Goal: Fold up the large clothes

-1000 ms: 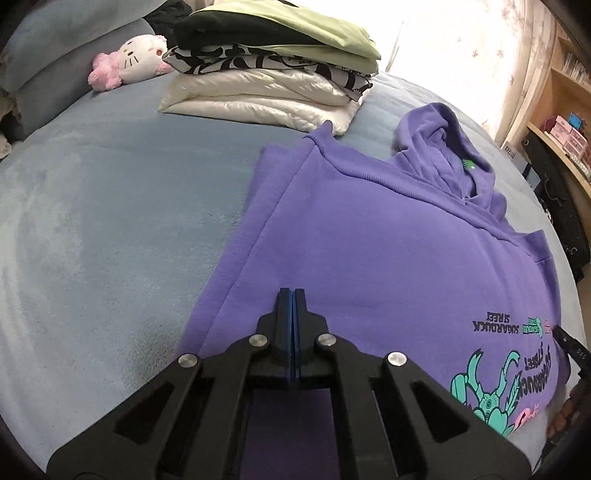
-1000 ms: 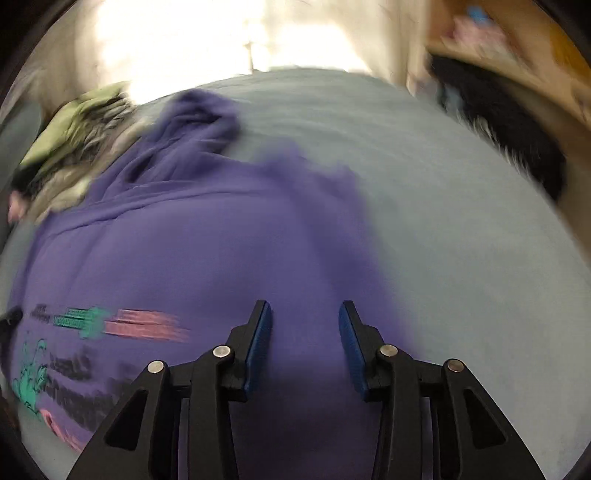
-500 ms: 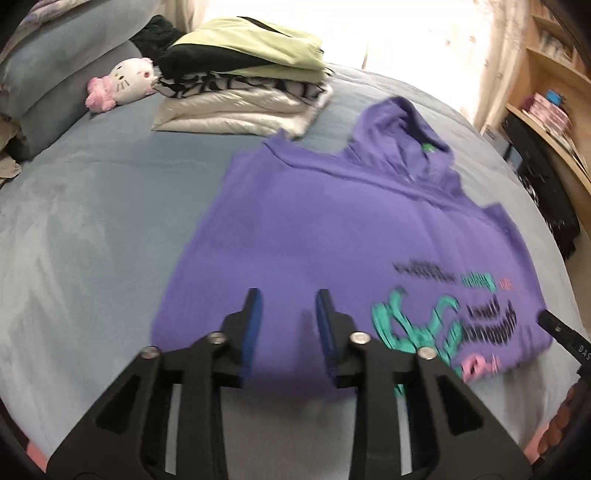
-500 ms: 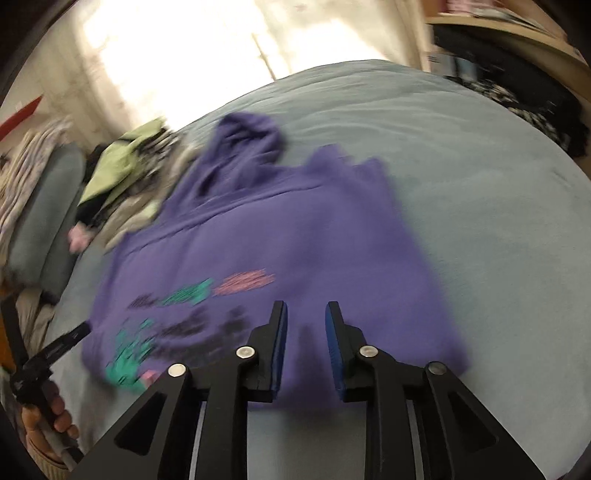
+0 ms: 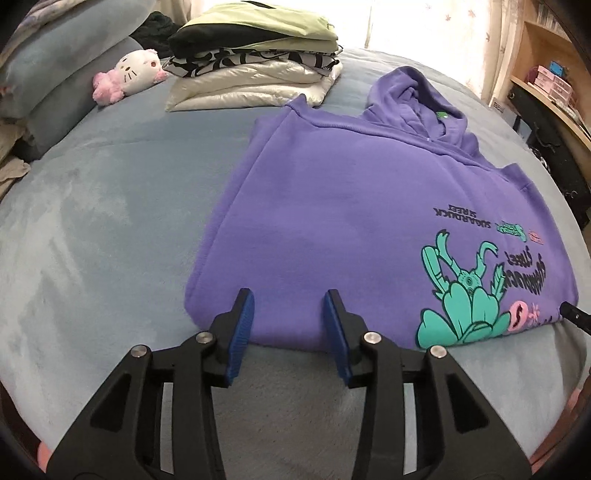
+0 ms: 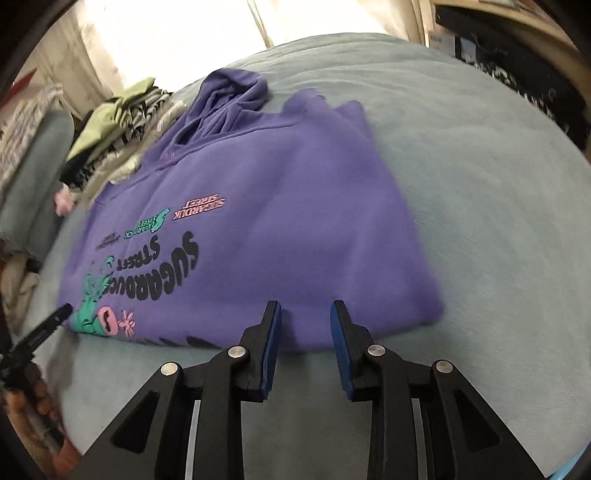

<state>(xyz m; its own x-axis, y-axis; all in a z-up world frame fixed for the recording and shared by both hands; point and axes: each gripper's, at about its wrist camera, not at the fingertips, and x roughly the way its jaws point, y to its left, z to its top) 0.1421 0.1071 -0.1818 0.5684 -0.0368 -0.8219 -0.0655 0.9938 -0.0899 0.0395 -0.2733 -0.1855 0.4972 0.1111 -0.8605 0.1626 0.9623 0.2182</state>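
Now the purple hoodie (image 5: pixel 351 206) lies folded flat on the bed (image 5: pixel 110 221), sleeves hidden. Both the left claw (image 5: pixel 288 310) and right claw (image 6: pixel 304 325) gape wide, empty, at the hoodie's near hem; its print blurs.

The left hand-held gripper (image 5: pixel 288 297) hangs with jaws apart over the near hem of the folded purple hoodie (image 5: pixel 354 214) on the bed (image 5: pixel 110 221). Beyond the hoodie's far left corner sits a stack of folded clothes (image 5: pixel 255 59), a Hello Kitty plush (image 5: pixel 129 74) to its left.

Blown-out window (image 5: pixel 424 26) backlight, fisheye edges, right view blurred
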